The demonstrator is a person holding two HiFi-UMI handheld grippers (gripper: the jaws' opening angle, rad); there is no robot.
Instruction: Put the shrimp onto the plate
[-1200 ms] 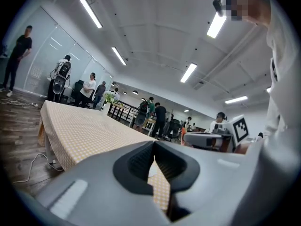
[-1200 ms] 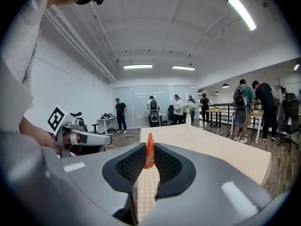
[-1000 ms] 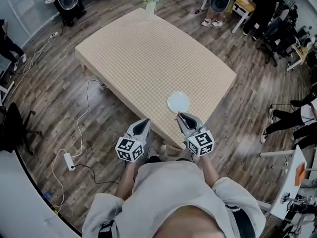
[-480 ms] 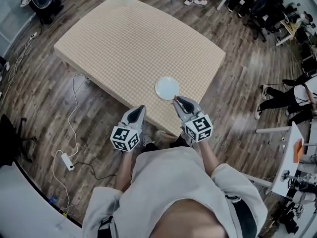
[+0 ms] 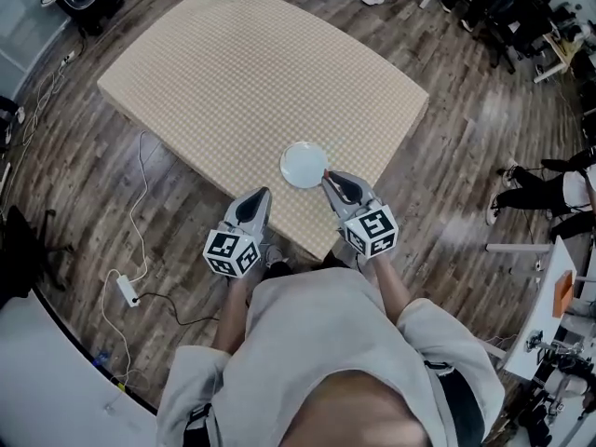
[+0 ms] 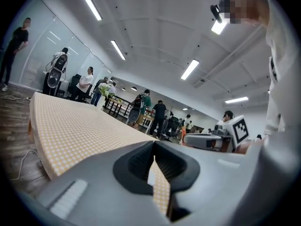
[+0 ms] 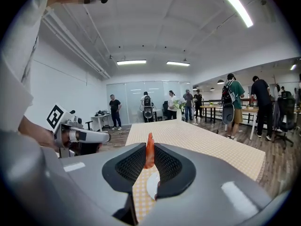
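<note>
Closer now to the round white plate (image 5: 304, 164) on the beige checked table (image 5: 261, 63), the right gripper (image 5: 327, 177) pinches the slim orange shrimp (image 7: 149, 150) at the plate's near rim, while the left gripper (image 5: 263, 195) keeps its jaws pressed together, empty.

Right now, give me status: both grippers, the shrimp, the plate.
Right gripper shut on shrimp, tips by the plate edge. Left gripper shut, empty, at table's near edge. Plate bare, nothing in the way.

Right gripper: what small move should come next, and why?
Probably ease the right gripper slightly forward and down over the round white plate. It is shut on the orange shrimp, and the plate lies just ahead of its tips, so releasing now might miss.
</note>
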